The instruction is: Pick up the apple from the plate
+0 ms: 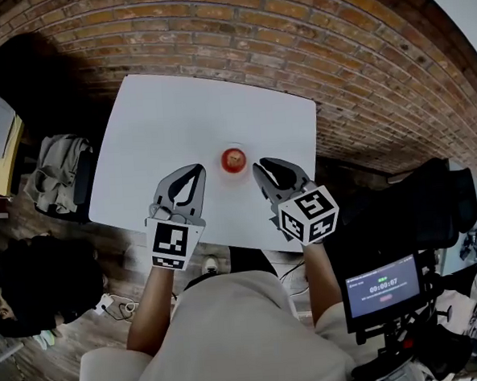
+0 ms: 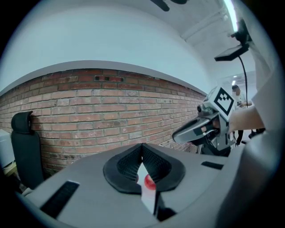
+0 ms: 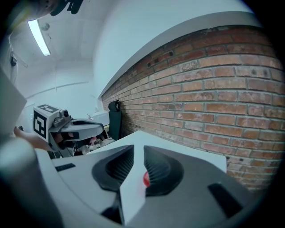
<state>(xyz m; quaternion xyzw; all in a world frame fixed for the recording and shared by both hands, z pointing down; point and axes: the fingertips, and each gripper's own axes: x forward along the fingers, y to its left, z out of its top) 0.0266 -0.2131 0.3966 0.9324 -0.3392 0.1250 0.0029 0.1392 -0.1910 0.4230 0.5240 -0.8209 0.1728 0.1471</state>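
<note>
A small red apple (image 1: 233, 158) sits on a little pale plate (image 1: 223, 170) near the front edge of the white table (image 1: 178, 117). My left gripper (image 1: 195, 170) hovers just left of the plate, its jaws meeting at the tips. Just right of the plate is my right gripper (image 1: 260, 169), with a narrow gap between its jaws and nothing in it. In the left gripper view the apple (image 2: 149, 181) shows through the slit below the closed gripper tips (image 2: 142, 146). The right gripper view has the apple (image 3: 145, 179) behind the slightly parted gripper jaws (image 3: 138, 149).
A black chair (image 1: 22, 70) stands at the table's far left, by the brick wall (image 2: 89, 111). Clothes lie heaped on a seat (image 1: 56, 173) at the left. A black camera rig with a lit screen (image 1: 383, 285) stands close at the right.
</note>
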